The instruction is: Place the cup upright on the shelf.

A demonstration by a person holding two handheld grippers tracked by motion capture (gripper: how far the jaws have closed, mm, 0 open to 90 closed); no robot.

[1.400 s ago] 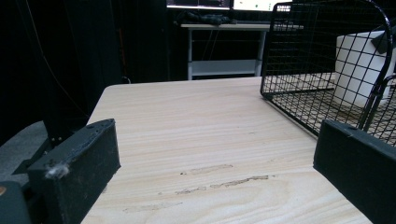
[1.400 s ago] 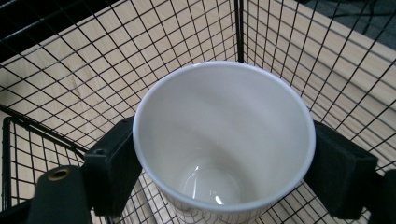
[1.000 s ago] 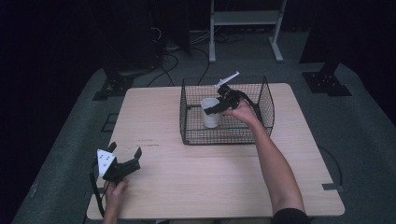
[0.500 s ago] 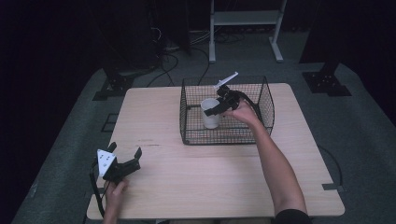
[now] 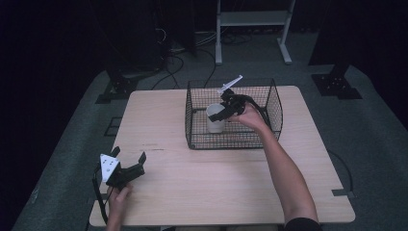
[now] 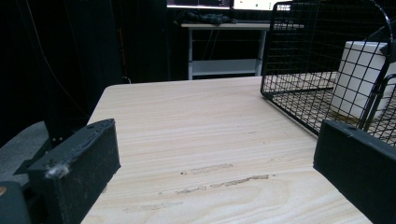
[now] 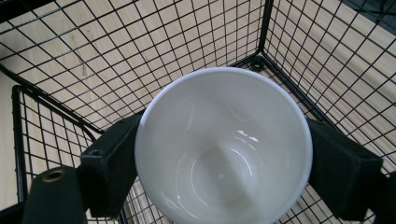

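Observation:
A white cup [image 5: 215, 119] stands upright on the floor of a black wire basket [image 5: 231, 144] at the table's far middle. My right gripper [image 5: 216, 113] reaches into the basket from the right with its jaws on either side of the cup [image 7: 224, 140]. These jaws have just been opening; the cup's rim hides where the pads [image 7: 109, 168] meet its wall. My left gripper [image 5: 129, 154] rests near the front left of the table, open, with only bare wood between its jaws [image 6: 215, 163]. From there the cup [image 6: 362, 79] shows through the basket's mesh [image 6: 299, 60].
The basket's wire walls [image 7: 93, 46] rise close around the right gripper. The wooden table [image 5: 216, 183] stretches wide between the basket and the front edge. A white metal rack [image 5: 250, 29] and cables stand on the floor beyond the table.

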